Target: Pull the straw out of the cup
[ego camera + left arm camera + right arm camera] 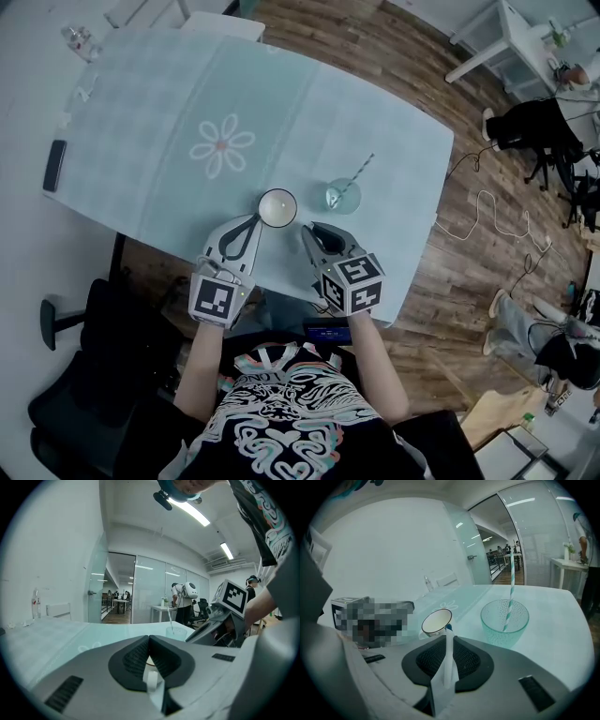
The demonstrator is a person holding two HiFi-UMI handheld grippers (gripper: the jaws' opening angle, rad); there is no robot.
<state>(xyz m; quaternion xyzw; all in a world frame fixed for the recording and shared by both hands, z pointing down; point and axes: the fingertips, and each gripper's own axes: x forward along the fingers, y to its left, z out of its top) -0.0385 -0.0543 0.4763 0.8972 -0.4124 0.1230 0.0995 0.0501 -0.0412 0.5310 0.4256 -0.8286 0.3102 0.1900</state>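
Head view: the cup (342, 195), with the straw (360, 171) standing in it, sits by the desk's (403, 141) near edge, beside a white bowl (277, 207). Left gripper view: the left hand-held gripper (149, 638) has its jaws together, empty. Right gripper view: the right hand-held gripper (449, 635) has its jaws together, empty, apart from the cup.

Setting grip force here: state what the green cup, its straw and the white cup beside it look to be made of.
Green cup: tinted glass or hard plastic. It is see-through, with a pebbled, bubbly wall.
Straw: probably paper. It looks matte, with teal-and-white spiral stripes.
White cup: likely glazed ceramic. It is opaque and smooth, with a thin dark rim.
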